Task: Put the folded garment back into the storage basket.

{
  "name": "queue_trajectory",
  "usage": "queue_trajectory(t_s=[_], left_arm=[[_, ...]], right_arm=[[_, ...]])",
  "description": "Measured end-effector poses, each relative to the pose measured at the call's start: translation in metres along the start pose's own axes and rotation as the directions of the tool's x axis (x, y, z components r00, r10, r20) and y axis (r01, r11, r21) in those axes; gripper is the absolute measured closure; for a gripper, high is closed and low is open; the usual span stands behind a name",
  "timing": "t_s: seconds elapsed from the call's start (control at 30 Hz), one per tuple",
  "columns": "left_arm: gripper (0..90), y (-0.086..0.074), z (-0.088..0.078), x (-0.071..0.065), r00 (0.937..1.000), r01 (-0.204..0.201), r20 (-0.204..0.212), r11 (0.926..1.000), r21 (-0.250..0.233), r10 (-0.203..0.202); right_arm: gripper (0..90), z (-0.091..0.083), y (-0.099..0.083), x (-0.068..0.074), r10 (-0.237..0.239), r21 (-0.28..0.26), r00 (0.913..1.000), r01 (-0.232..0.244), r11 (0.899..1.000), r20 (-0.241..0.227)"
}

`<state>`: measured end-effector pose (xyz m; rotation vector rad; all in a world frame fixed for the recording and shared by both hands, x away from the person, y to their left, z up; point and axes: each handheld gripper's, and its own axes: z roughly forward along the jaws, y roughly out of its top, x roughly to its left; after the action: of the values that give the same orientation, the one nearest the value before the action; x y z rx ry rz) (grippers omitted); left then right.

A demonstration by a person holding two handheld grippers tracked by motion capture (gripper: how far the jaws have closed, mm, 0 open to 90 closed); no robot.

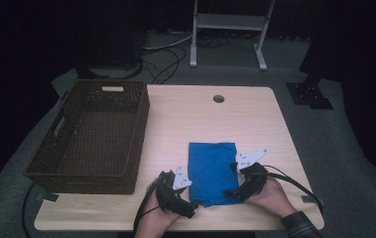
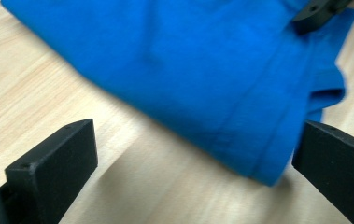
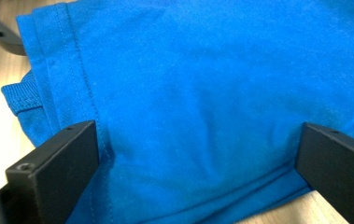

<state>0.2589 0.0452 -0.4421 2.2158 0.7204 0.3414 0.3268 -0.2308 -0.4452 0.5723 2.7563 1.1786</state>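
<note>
**Both grippers at the cloth's near end, nothing pinched yet**

A folded blue cloth (image 1: 212, 172) lies flat on the table (image 1: 185, 114), near the front edge and right of the basket (image 1: 90, 136). The left gripper (image 1: 193, 204) sits at the cloth's near-left corner, jaws spread, with only the corner tip lying between them in its own view. The right gripper (image 1: 233, 179) is at the cloth's right edge, jaws also spread wide and straddling a broad stretch of fabric (image 3: 198, 102).

Risks, as I judge them:
- The left jaws hold so little cloth between them that closing now may catch only the top layer, or miss and scrape the tabletop.
- The right jaws span several folded layers; a bite there could bunch them and undo the fold.
- Lifting with uneven grips would let one side sag and the stack slide open. The hem and ribbed edge (image 3: 23, 91) at the near end look loose, though blur in the left gripper view makes the layer count hard to tell.

Room: the cloth's near end is close to the table's front edge, so little slack lies toward the person. Open tabletop lies ahead and to the right. The basket stands well left, its wall apart from the cloth, and the path between is bare.
</note>
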Motion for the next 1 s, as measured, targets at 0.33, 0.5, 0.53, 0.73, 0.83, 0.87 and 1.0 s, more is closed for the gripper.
queue_trajectory(t_s=[0.33, 0.5, 0.53, 0.73, 0.83, 0.87, 1.0], left_arm=[[0.0, -0.007, -0.005, -0.01, 0.9996, 0.028, 0.005, 0.9994, -0.02, -0.028], [0.0, -0.005, -0.001, -0.017, 1.0, -0.001, 0.009, 0.9999, 0.017, 0.001], [0.0, -0.005, -0.001, -0.018, 0.9999, -0.005, 0.01, 0.9997, 0.025, 0.005], [0.0, -0.004, 0.001, -0.019, 0.9998, -0.012, 0.013, 0.9988, 0.047, 0.012], [0.0, -0.004, 0.001, -0.019, 0.9999, -0.009, 0.011, 0.9987, 0.049, 0.009], [0.0, -0.004, 0.001, -0.019, 0.9999, -0.007, 0.011, 0.9988, 0.048, 0.007], [0.0, -0.004, 0.002, -0.018, 1.0, 0.006, -0.003, 0.9989, 0.047, -0.006]], right_arm=[[0.0, 0.0, 0.0, 0.0, -0.003, 0.002, 1.0, 0.003, 1.0, 0.001], [0.0, 0.0, 0.0, 0.0, -0.006, 0.005, 1.0, 0.006, 1.0, 0.002], [0.0, 0.0, 0.0, 0.0, -0.005, 0.005, 1.0, 0.005, 1.0, 0.002], [0.0, 0.0, 0.0, 0.001, -0.004, 0.005, 1.0, 0.004, 1.0, 0.003], [0.0, -0.001, 0.0, 0.001, -0.006, 0.005, 1.0, 0.006, 1.0, 0.002], [0.0, -0.001, 0.0, 0.001, -0.009, 0.0, 1.0, 0.009, 1.0, 0.002], [0.0, -0.008, 0.003, -0.001, -0.014, -0.033, 0.9998, 0.014, 0.999, 0.014]])
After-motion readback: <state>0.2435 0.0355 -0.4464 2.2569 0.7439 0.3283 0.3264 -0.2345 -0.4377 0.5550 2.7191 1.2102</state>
